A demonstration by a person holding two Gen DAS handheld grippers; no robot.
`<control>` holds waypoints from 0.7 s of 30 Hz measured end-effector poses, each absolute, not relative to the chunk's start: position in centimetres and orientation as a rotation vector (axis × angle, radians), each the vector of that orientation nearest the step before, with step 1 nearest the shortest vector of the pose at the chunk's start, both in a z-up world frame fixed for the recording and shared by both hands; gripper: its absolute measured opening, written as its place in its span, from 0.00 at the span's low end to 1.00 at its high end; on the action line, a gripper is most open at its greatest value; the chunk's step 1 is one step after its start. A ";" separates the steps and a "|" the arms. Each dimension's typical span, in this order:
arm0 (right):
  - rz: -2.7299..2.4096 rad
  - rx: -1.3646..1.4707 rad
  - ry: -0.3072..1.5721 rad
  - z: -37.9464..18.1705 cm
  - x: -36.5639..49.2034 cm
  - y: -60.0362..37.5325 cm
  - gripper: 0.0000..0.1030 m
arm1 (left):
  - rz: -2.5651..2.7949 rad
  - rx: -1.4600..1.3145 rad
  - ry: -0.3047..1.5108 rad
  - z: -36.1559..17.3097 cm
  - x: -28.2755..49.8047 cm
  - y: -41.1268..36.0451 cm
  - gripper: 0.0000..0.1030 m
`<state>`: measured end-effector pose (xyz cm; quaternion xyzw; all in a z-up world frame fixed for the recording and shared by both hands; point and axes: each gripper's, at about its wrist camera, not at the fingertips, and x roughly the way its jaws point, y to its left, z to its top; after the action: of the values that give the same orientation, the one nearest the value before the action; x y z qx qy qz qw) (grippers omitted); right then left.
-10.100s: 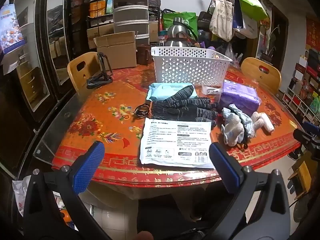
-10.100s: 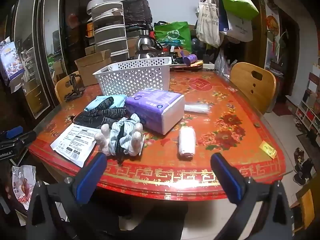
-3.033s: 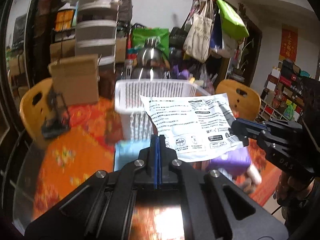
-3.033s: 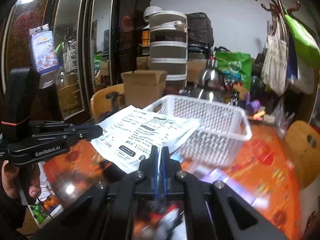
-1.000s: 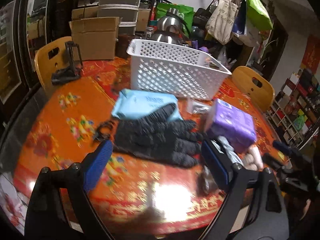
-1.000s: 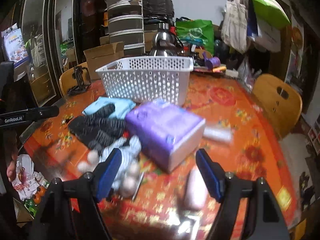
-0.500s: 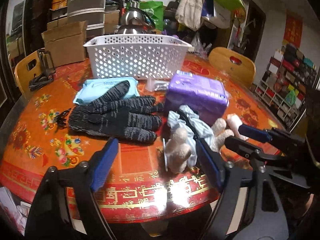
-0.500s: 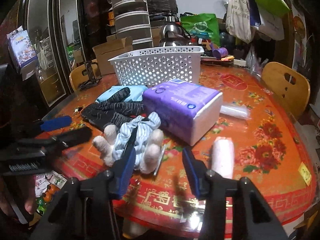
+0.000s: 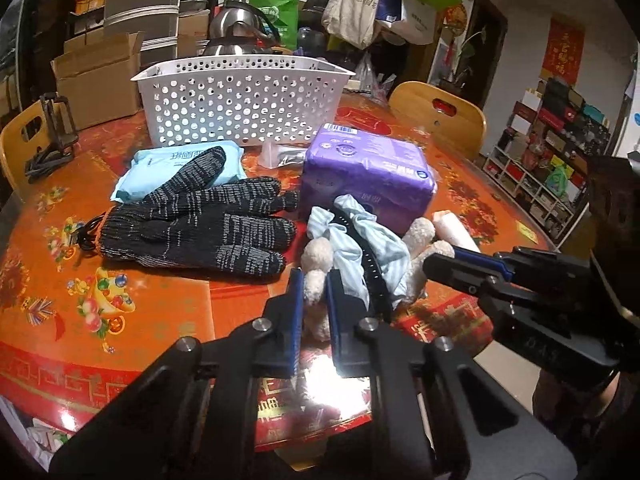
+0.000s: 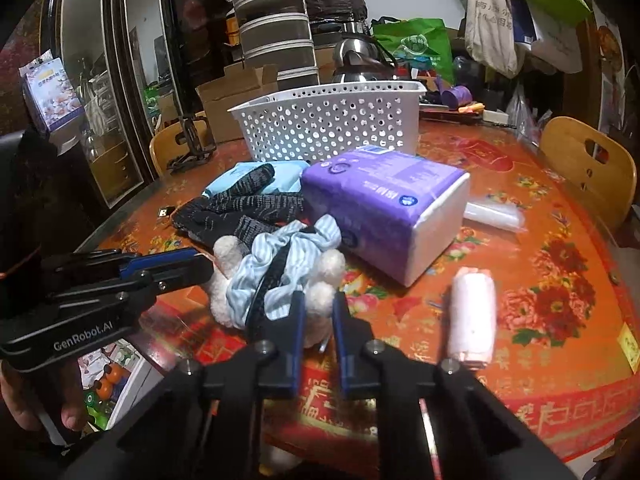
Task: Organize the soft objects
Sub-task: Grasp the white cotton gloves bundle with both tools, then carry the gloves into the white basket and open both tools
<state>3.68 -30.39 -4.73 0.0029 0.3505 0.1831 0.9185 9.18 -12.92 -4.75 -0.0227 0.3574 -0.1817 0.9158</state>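
Note:
A plush toy (image 9: pixel 352 248) in blue striped cloth with cream limbs lies at the table's near edge; it also shows in the right wrist view (image 10: pixel 280 264). My left gripper (image 9: pixel 312 284) is shut on one cream limb. My right gripper (image 10: pixel 318 300) is shut on another cream limb, on the toy's other side. Black knit gloves (image 9: pixel 200 220), a light blue wipes pack (image 9: pixel 176 168), a purple tissue pack (image 9: pixel 368 172) and a pink roll (image 10: pixel 472 316) lie on the table. A white perforated basket (image 9: pixel 244 100) stands behind them.
The round table (image 9: pixel 132 320) has a red patterned cover under glass. Wooden chairs (image 10: pixel 588 168) stand around it. Cardboard boxes (image 9: pixel 100 76), stacked containers, a kettle and hanging bags crowd the far side. A small clear packet (image 10: pixel 492 214) lies beside the tissue pack.
Both grippers have moved in on the plush toy and closed, each on a cream limb. Half a second ago both were open and short of it.

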 end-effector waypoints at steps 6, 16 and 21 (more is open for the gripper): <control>0.400 0.002 0.678 -2.9 3.4 -30.1 0.10 | -0.380 -0.061 0.669 -2.1 8.6 -11.4 0.09; 0.449 -0.049 0.584 2.4 4.4 -28.3 0.10 | -0.382 -0.071 0.599 3.8 10.4 -8.7 0.09; 0.450 -0.086 0.548 5.8 6.3 -27.7 0.10 | -0.383 -0.079 0.562 7.8 13.3 -8.1 0.09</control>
<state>6.26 -27.74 5.81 -0.0421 0.2684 0.2200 0.9369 13.25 -8.14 7.78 -0.0385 0.2755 -0.1879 0.9420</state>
